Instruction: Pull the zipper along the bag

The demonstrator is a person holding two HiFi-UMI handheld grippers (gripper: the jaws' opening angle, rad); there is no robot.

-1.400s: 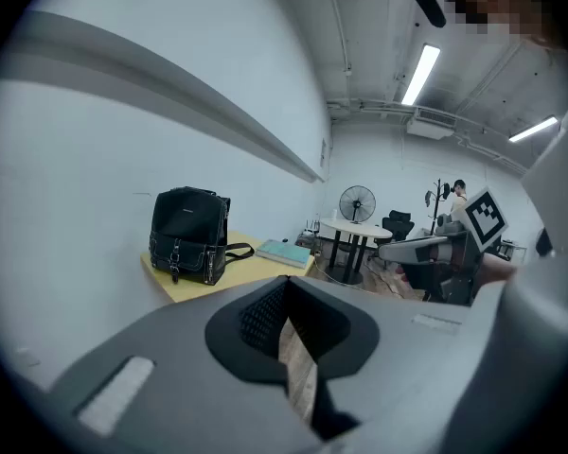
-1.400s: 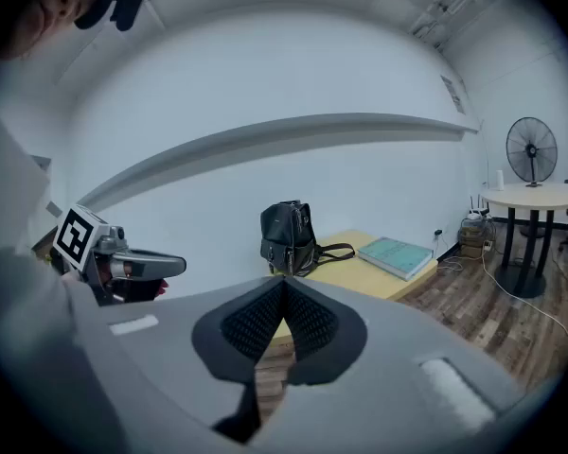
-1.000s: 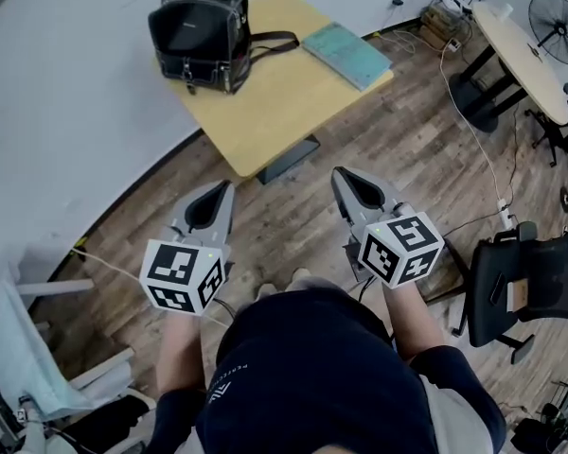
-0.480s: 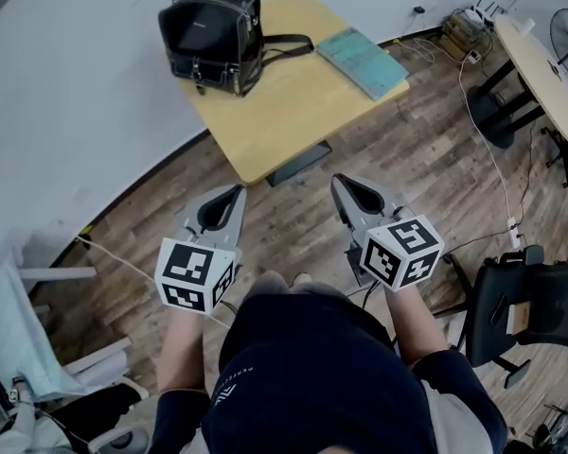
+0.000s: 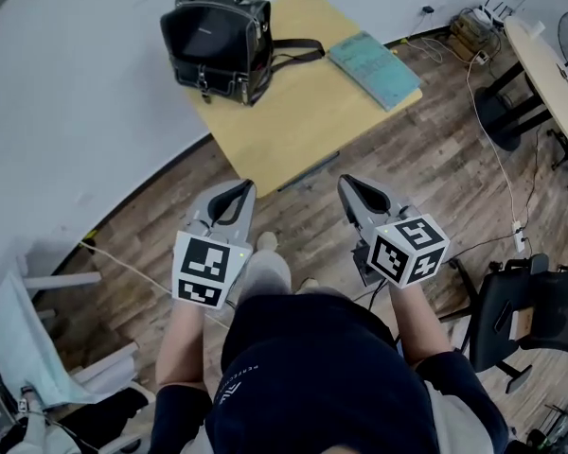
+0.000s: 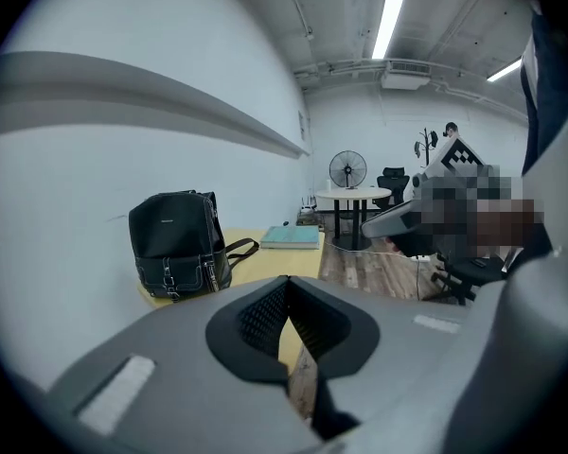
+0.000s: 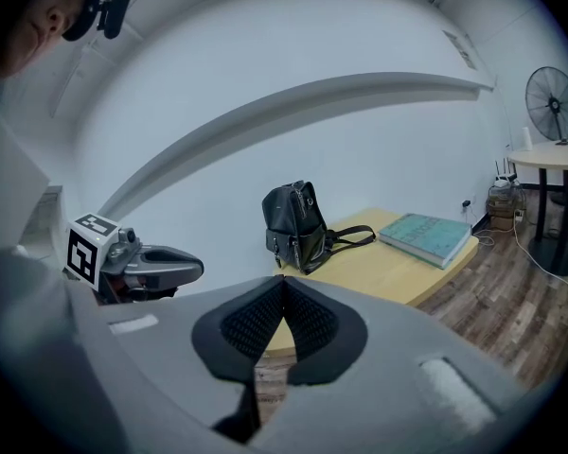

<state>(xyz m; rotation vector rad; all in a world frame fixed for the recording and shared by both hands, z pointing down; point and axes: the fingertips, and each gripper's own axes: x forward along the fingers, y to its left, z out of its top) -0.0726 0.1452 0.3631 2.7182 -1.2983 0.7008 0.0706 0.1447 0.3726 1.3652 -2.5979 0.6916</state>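
One black bag, upright at the far left end of one yellow table, contents not visible; one strap trails right toward one teal book lying flat at the table's right end, apart from the bag. Two grippers, left gripper and right gripper, side by side near the person over the wood floor, well apart from the table, each with fingers pressed together on nothing. Far right: one round table; near right: one black office chair.
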